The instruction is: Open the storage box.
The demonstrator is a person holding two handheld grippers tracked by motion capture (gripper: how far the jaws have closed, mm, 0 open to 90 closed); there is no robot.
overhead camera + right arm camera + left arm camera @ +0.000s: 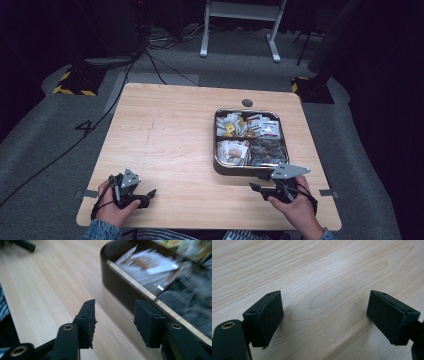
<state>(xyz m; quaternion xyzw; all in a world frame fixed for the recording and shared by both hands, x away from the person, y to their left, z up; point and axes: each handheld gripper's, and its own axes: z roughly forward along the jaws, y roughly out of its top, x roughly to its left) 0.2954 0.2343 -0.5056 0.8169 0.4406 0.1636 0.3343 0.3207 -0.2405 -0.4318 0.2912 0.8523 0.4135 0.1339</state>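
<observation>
Grey carpet (45, 150), black cables (150, 60)

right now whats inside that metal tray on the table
The tray has four compartments holding small packets: pale and yellow ones at the back, white printed ones front left, dark ones front right. Whatever lies beneath the top packets is covered.

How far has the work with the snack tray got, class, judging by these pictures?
Done: nothing visibly; the packets all lie in the divided tray. In hand: the right gripper sits at the tray's near wall, jaws part open and empty. The left gripper rests open over bare table. Left: everything.
</observation>
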